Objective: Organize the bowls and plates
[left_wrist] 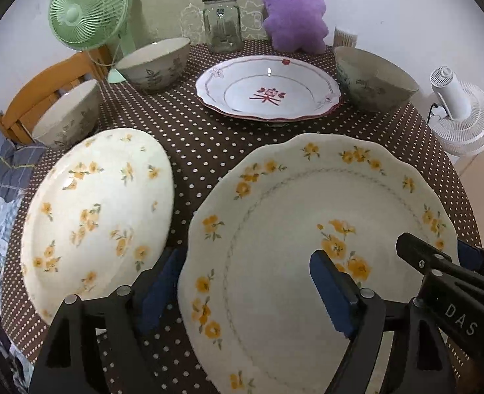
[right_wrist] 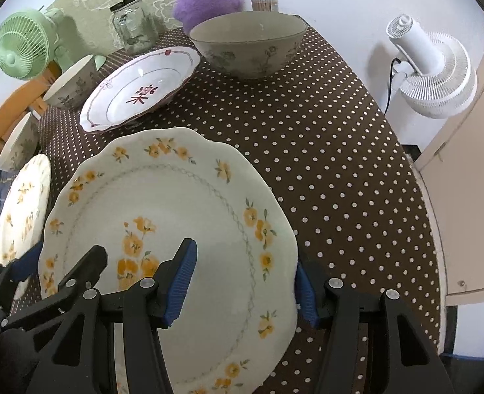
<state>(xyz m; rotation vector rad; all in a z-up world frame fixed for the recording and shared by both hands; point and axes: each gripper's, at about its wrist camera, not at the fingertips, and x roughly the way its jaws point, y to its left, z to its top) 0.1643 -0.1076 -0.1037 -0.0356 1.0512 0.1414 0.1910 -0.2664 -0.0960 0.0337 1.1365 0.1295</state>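
Note:
A large scalloped cream plate with yellow flowers (left_wrist: 307, 229) (right_wrist: 183, 216) lies at the table's front. My left gripper (left_wrist: 242, 292) is open, one finger outside the plate's left rim and one over its inside. My right gripper (right_wrist: 242, 282) is open and straddles the plate's right rim the same way; it shows in the left wrist view (left_wrist: 439, 256). A second yellow-flowered plate (left_wrist: 100, 216) (right_wrist: 23, 203) lies to the left. A white plate with red markings (left_wrist: 268, 88) (right_wrist: 140, 88) sits further back. Three grey floral bowls stand at the far left (left_wrist: 68, 115), back left (left_wrist: 156, 62) and back right (left_wrist: 373, 78) (right_wrist: 248, 42).
The round table has a brown polka-dot cloth (left_wrist: 192, 131) (right_wrist: 324, 151). At the back stand a green fan (left_wrist: 87, 13), a glass jar (left_wrist: 222, 23), a purple plush (left_wrist: 294, 13) and a toothpick holder (left_wrist: 344, 36). A white fan (right_wrist: 435, 72) stands off the right edge. An orange chair (left_wrist: 38, 92) is at left.

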